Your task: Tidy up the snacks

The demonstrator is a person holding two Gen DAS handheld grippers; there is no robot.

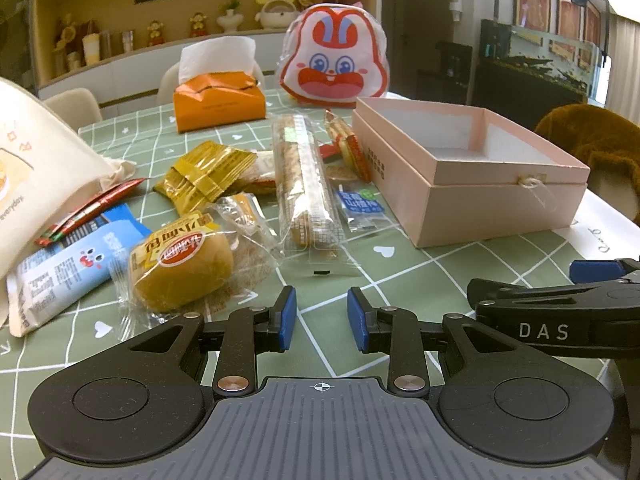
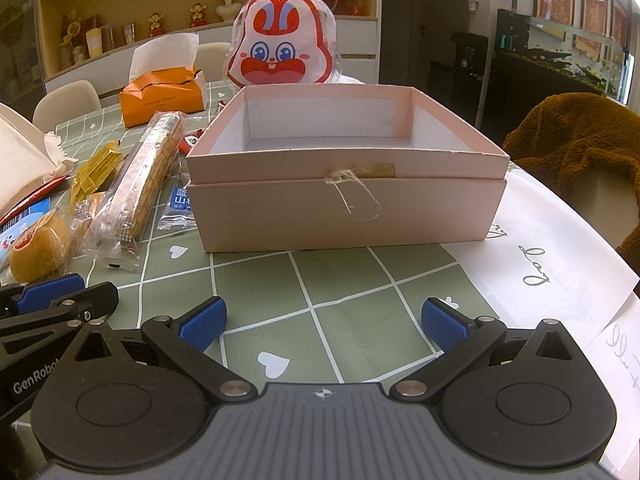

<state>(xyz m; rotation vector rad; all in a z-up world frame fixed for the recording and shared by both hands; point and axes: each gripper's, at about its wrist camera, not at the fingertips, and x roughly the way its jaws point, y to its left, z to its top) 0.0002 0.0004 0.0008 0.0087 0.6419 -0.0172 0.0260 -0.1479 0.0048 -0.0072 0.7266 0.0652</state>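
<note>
From the left wrist, the left gripper [image 1: 322, 318] hangs over bare cloth near the table's [image 1: 400, 280] front edge, its jaws a little apart with nothing between them. The snacks lie loose in a heap ahead and toward the left edge: a wrapped bun [image 1: 182, 270] nearest, a long cracker sleeve [image 1: 304, 184] pointing away from the camera, gold packets [image 1: 204, 176] behind the bun, a blue pack [image 1: 64, 268] at the far left. That scatter suggests none has been sorted yet. The pink box [image 1: 472, 184] sits right of the heap, lid off, likely so that snacks can drop straight in; what shows of its inside is empty. A tissue pack [image 1: 219, 102] and a rabbit bag [image 1: 334, 60] stand toward the far edge.

From the right wrist, the right gripper [image 2: 324, 324] faces the box [image 2: 348, 212] squarely, jaws wide apart and empty, over the cloth in front of it. The box floor that shows holds nothing. The cracker sleeve [image 2: 148, 176] lies just beside the box's left wall, the bun [image 2: 38, 248] further left
</note>
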